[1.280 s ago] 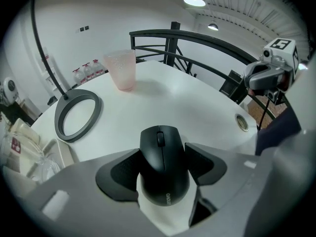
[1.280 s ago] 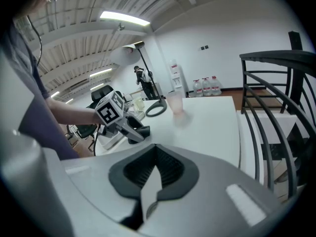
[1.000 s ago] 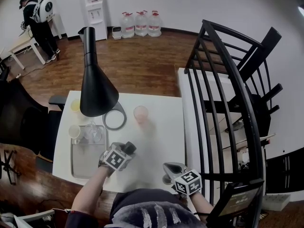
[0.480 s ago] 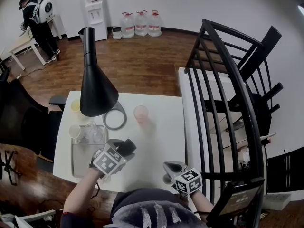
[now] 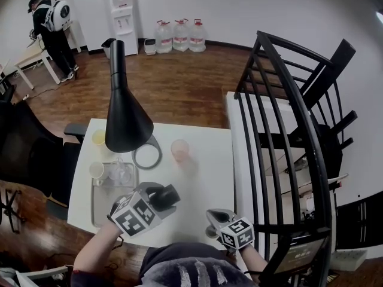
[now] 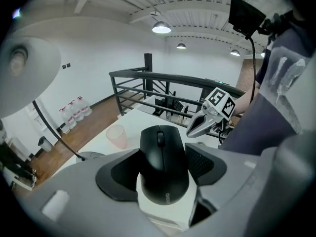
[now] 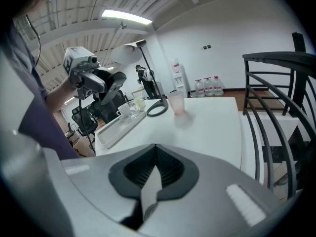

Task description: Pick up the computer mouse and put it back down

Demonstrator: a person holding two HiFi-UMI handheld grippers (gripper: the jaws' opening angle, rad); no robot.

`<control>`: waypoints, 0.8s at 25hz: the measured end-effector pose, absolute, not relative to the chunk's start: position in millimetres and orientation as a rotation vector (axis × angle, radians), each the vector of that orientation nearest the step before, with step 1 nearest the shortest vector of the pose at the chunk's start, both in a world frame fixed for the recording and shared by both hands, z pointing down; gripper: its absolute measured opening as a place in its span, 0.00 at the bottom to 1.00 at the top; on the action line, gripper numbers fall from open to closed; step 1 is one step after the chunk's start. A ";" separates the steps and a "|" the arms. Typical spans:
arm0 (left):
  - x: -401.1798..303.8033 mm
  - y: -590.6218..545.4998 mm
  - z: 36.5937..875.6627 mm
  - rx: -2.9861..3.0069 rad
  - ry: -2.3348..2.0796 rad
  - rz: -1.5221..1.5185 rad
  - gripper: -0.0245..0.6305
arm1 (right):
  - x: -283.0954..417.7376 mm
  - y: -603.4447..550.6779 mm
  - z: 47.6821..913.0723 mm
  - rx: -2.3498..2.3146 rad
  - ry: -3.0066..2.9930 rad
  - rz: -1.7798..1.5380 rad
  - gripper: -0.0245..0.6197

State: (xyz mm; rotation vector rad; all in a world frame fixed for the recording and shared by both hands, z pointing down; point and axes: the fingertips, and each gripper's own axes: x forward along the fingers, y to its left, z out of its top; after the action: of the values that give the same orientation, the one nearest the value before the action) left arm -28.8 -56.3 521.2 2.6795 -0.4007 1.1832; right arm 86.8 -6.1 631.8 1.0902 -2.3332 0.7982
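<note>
- One white counter (image 5: 203,160).
- One black lamp (image 5: 125,118) stands on it.
- Three water jugs (image 5: 179,36) sit on the floor.
- One tray (image 5: 99,199) lies at the counter's left.
- Two tools: the left tool (image 5: 163,196) squeezes the mouse; the right tool (image 7: 154,169) is closed and empty.
- One pink cup (image 5: 179,150).
- One black mouse (image 6: 163,152) is held up over the counter. Its print is too small to read.

A wooden floor (image 5: 179,82) is bounded by white walls (image 5: 239,5), against which a water dispenser (image 5: 124,8) and three water jugs (image 5: 179,36) are set; the desk (image 5: 206,154) is flanked by a black railing (image 5: 287,100).
</note>
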 end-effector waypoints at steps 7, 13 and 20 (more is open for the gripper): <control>-23.8 -49.3 494.7 2.743 -0.374 1.157 0.49 | 85.9 -10.0 627.4 1.083 -2.325 0.789 0.04; -19.0 -41.4 464.3 2.815 -0.359 1.115 0.49 | 85.3 -11.6 625.5 1.065 -2.326 0.772 0.04; -17.1 -37.0 430.0 2.899 -0.365 1.029 0.49 | 86.8 -12.6 626.3 1.044 -2.313 0.755 0.04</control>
State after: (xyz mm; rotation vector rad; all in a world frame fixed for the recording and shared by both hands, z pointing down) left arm -17.1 -37.0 430.0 2.8993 -0.3654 1.0286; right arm 86.8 -12.6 626.3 1.0443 -2.3133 0.7552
